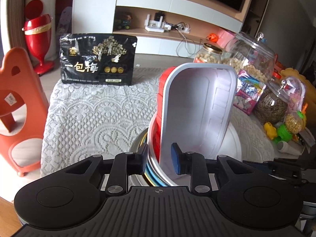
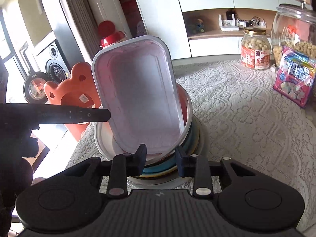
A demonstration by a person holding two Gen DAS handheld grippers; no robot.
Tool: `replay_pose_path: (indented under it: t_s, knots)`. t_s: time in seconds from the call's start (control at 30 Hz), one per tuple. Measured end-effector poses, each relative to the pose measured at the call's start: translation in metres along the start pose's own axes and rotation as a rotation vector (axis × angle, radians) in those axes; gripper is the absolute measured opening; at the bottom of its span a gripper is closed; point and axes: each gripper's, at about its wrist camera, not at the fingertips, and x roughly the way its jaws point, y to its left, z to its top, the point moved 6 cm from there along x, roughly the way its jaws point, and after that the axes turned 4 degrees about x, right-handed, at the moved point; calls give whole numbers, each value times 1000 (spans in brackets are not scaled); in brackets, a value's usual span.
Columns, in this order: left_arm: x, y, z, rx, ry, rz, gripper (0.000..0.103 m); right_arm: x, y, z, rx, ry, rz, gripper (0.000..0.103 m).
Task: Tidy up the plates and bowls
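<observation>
A rectangular dish [image 1: 197,108], white inside and red outside, stands tilted on end in a stack of round bowls. The stack shows a steel bowl [image 1: 138,144], blue and yellow rims [image 2: 158,169] and a white bowl [image 1: 233,142]. My left gripper [image 1: 159,161] is shut on the dish's long side, with the blue pad [image 1: 176,160] inside the wall and the black pad outside. In the right wrist view the dish [image 2: 138,90] faces me. My right gripper [image 2: 161,155] is shut on its lower rim. The left gripper [image 2: 107,115] reaches the dish's left edge.
A lace cloth [image 1: 88,118] covers the table. A black snack bag [image 1: 98,59] stands at the back. Jars [image 1: 250,59], a pink bag [image 1: 246,92] and toys [image 1: 286,130] crowd the right side. An orange child's chair [image 1: 17,98] stands off the left edge.
</observation>
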Motion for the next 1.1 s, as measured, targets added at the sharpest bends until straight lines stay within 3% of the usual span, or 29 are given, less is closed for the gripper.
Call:
replay_pose_path:
  t_s: [0.13,0.53,0.73,0.83,1.0,1.1]
  knots:
    - [5,6,-5,-10,20,26,29,-2,-7,2,36,3,32,32]
    - [-35,-20,-32,17,-72,154,29,-21,-20,-18,78,-11,112,33]
    - [-64,-48,-76,-110,-243,109,28,-43,-23,-47,31,-73,84,42]
    - [-60,-72,-104,-72,-214,94,18,-53,-23,-66,-16,-114,44,47]
    - [-50,-90,-131,-100,-170,53,17,-67,-19,-84,-46,-199,15,51]
    - [-54,-95,-134,-73,-195,101,16,-72,-16,-90,-79,-227,1,52]
